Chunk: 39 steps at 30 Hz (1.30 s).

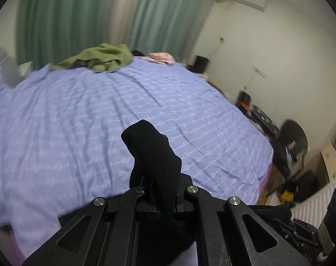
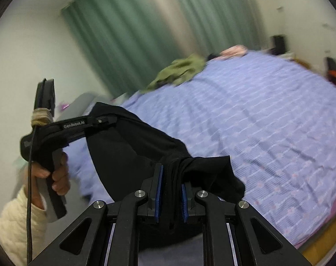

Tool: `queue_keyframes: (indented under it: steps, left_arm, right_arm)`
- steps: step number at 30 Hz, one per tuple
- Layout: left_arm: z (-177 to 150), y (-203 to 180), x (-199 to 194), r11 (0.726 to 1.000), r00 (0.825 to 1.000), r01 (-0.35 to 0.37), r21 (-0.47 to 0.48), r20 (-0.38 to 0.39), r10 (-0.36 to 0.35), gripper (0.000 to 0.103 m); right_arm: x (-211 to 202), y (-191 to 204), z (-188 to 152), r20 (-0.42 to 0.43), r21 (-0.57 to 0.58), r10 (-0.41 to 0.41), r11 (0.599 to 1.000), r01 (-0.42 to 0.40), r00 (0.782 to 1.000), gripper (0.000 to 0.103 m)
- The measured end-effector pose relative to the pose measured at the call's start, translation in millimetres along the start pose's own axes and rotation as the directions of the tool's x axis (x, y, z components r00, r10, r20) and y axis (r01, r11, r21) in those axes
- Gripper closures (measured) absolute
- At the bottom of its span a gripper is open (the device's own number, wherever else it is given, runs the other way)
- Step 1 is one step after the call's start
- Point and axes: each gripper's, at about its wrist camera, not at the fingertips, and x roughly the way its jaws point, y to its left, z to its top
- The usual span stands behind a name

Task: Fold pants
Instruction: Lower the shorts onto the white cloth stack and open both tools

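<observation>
Right gripper pinching a bunched fold of the black pants, held aloft near the bed's front edge; left gripper clamped on the other end – fabric sagging between. Thick bunch between blue pads: slip likely if tugged apart. Beyond, lilac bedspread; farther, olive garment – snag risk if laid too far back

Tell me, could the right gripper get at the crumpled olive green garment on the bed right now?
Probably not yet: the right gripper is shut on the black pants, and the olive green garment lies across the purple bedspread, near the green curtain.
</observation>
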Motion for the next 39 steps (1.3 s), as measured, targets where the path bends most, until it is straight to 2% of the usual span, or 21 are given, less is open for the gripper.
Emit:
queue_keyframes:
  steps: [1, 3, 5, 8, 10, 14, 17, 24, 27, 28, 29, 31, 32, 34, 36, 37, 38, 39]
  left_arm:
    - [2, 9, 8, 1.0, 1.0, 0.012, 0.008, -0.021, -0.012, 0.094]
    - [0, 29, 28, 0.999, 0.997, 0.011, 0.038, -0.078, -0.008, 0.094]
    - [-10, 53, 55, 0.997, 0.988, -0.008, 0.074, -0.152, 0.019, 0.094]
    - [-37, 86, 90, 0.997, 0.963, -0.034, 0.072, -0.265, 0.052, 0.094]
    - [-58, 106, 105, 0.995, 0.947, -0.059, 0.076, -0.31, 0.08, 0.094]
    - [-83, 135, 110, 0.998, 0.938, -0.058, 0.018, -0.341, 0.061, 0.094]
    - [-99, 149, 111, 0.998, 0.928, -0.066, 0.016, -0.367, 0.067, 0.094]
    - [-116, 175, 124, 0.993, 0.906, -0.122, 0.006, -0.407, 0.114, 0.093]
    - [-125, 182, 129, 0.987, 0.892, -0.157, 0.019, -0.426, 0.15, 0.089]
    - [-128, 184, 130, 0.984, 0.886, -0.178, 0.029, -0.431, 0.173, 0.084]
    - [-129, 185, 131, 0.978, 0.879, -0.204, 0.042, -0.432, 0.202, 0.079]
    - [-133, 186, 130, 0.946, 0.855, -0.308, 0.101, -0.407, 0.322, 0.059]
    - [-134, 186, 127, 0.925, 0.842, -0.361, 0.123, -0.384, 0.379, 0.056]
    - [-133, 187, 120, 0.893, 0.822, -0.428, 0.139, -0.352, 0.448, 0.048]
    - [-131, 184, 107, 0.858, 0.799, -0.492, 0.144, -0.316, 0.511, 0.047]
    - [-130, 182, 100, 0.851, 0.796, -0.507, 0.137, -0.304, 0.523, 0.044]
    - [-129, 178, 89, 0.845, 0.797, -0.52, 0.122, -0.286, 0.532, 0.042]
    - [-129, 175, 78, 0.843, 0.801, -0.527, 0.11, -0.268, 0.536, 0.037]
  right_arm:
    - [11, 9, -6, 0.015, 0.037, -0.044, 0.998, 0.044, 0.999, 0.087]
    - [29, 22, -16, -0.014, 0.086, -0.118, 0.989, 0.118, 0.993, 0.087]
    - [60, 39, -39, -0.093, 0.14, -0.148, 0.977, 0.161, 0.985, 0.087]
    - [106, 58, -73, -0.213, 0.111, -0.181, 0.972, 0.208, 0.96, 0.087]
    - [128, 60, -90, -0.292, 0.137, -0.15, 0.971, 0.197, 0.944, 0.087]
    - [157, 63, -125, -0.419, 0.23, -0.086, 0.953, 0.197, 0.904, 0.087]
    - [171, 60, -146, -0.495, 0.292, -0.041, 0.933, 0.211, 0.868, 0.087]
    - [190, 60, -185, -0.599, 0.348, 0.01, 0.904, 0.249, 0.8, 0.09]
    - [199, 60, -198, -0.635, 0.336, 0.01, 0.904, 0.265, 0.773, 0.09]
    - [202, 60, -200, -0.641, 0.333, 0.013, 0.905, 0.264, 0.767, 0.09]
    - [203, 59, -203, -0.655, 0.323, 0.009, 0.908, 0.269, 0.756, 0.09]
    - [203, 58, -201, -0.66, 0.318, 0.004, 0.907, 0.275, 0.751, 0.09]
    - [202, 56, -199, -0.664, 0.313, -0.006, 0.906, 0.285, 0.748, 0.09]
    - [198, 50, -193, -0.666, 0.312, -0.019, 0.901, 0.301, 0.745, 0.09]
    - [196, 46, -189, -0.672, 0.306, -0.021, 0.902, 0.304, 0.74, 0.088]
    - [194, 44, -186, -0.672, 0.302, -0.021, 0.905, 0.3, 0.74, 0.086]
    - [189, 41, -181, -0.665, 0.295, -0.021, 0.911, 0.289, 0.746, 0.079]
    - [183, 39, -177, -0.655, 0.285, -0.024, 0.918, 0.277, 0.755, 0.068]
